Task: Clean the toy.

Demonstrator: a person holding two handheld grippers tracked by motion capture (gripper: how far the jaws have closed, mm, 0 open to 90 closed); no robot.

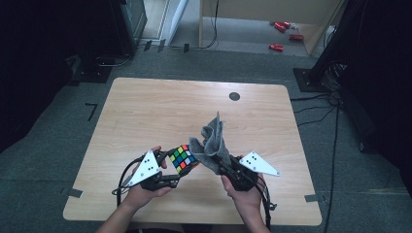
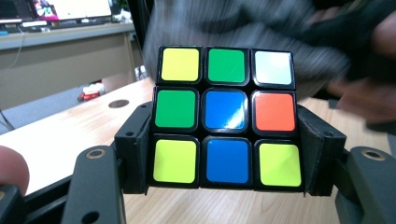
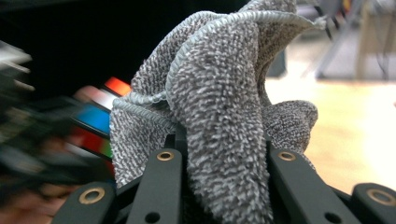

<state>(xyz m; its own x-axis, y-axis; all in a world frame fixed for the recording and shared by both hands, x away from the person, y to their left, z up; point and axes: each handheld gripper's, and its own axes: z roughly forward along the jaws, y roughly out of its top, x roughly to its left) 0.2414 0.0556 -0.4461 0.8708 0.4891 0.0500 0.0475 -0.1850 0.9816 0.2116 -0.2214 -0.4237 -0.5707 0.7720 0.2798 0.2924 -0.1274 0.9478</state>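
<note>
A scrambled colour cube [image 1: 182, 158] is held above the near part of the wooden table [image 1: 145, 111], clamped between the two jaws of my left gripper [image 1: 180, 167]. In the left gripper view the cube [image 2: 226, 116] faces the camera, with a black jaw pressed on each side. My right gripper [image 1: 221, 165] is shut on a bunched grey cloth [image 1: 210, 141], which stands up from the jaws and touches the cube's right side. In the right gripper view the cloth [image 3: 219, 116] bulges out between the jaws, and the blurred cube [image 3: 95, 119] lies behind it at the left.
A small black round disc [image 1: 234, 96] sits in the table near its far edge. Beyond the table, red objects [image 1: 282, 26] lie on the floor, with cables [image 1: 320, 109] and dark stands at the right.
</note>
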